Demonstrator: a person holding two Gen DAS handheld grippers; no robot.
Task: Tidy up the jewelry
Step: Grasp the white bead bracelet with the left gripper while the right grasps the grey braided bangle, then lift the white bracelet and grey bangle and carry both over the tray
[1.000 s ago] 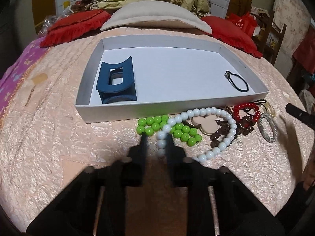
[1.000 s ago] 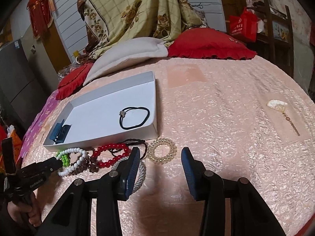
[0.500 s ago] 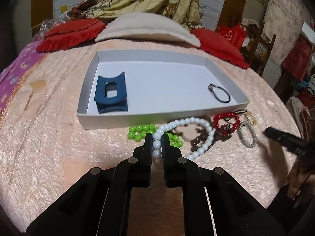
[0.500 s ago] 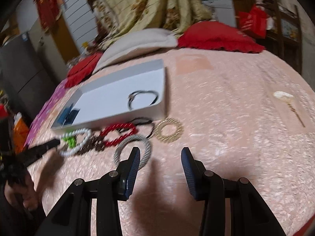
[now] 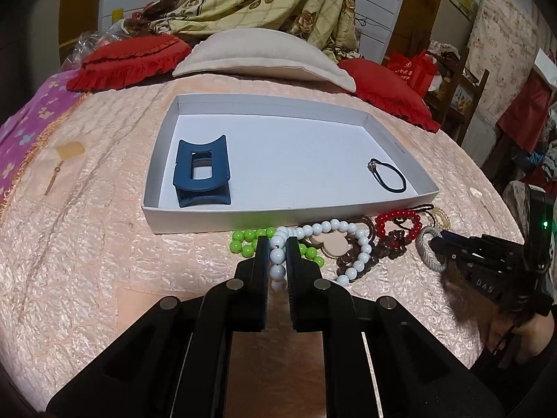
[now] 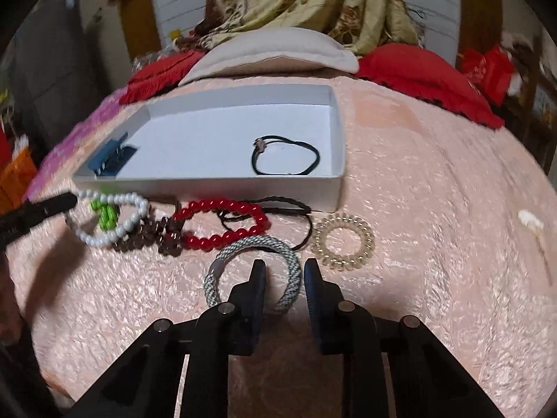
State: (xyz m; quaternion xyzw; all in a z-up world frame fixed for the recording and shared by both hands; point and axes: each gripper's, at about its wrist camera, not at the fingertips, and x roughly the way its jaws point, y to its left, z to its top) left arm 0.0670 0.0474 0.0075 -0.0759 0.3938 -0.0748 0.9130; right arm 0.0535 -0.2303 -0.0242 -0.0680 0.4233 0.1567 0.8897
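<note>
A white tray (image 5: 222, 221) on the pink bedspread holds a blue hair claw (image 5: 202, 170) and a black hair tie (image 5: 388, 174). In front of it lie a white bead bracelet (image 5: 348, 240), green beads (image 5: 243, 240), a brown bead bracelet (image 5: 376, 254), a red bead bracelet (image 5: 397, 221), a grey woven hair band (image 6: 254, 271) and a clear coil hair tie (image 6: 343, 240). My left gripper (image 5: 277, 247) is shut on the white bead bracelet. My right gripper (image 6: 283, 271) is open, its fingers either side of the grey band's right part.
Red cushions (image 5: 128, 59) and a beige pillow (image 5: 264, 55) lie behind the tray. A small pendant (image 6: 532, 224) lies on the bedspread at the right, another trinket (image 5: 69, 151) at the left. Furniture and bags stand at the far right.
My left gripper closed on the white bead bracelet. My right gripper moved left and forward to the grey woven band, and its jaws have narrowed around it.
</note>
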